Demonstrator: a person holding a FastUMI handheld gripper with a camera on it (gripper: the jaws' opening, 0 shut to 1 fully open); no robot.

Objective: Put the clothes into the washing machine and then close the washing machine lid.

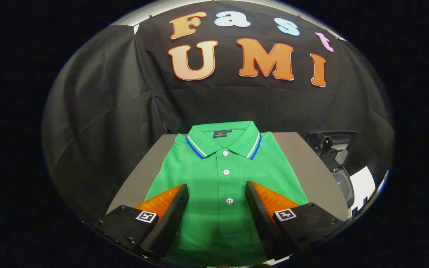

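While the tongs (pixel 216 190) are held wide open above the shirt (pixel 223 186), nothing is gripped; the shirt is laid flat on the table (pixel 304 156), its buttons seen between the fingers (pixel 177 208).

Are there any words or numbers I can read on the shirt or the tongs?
None can be read.
Shirt: the dark tag inside its collar has print too small to read.
Tongs, open over the shirt's buttons: each finger carries a square black-and-white marker, a pattern, not words.
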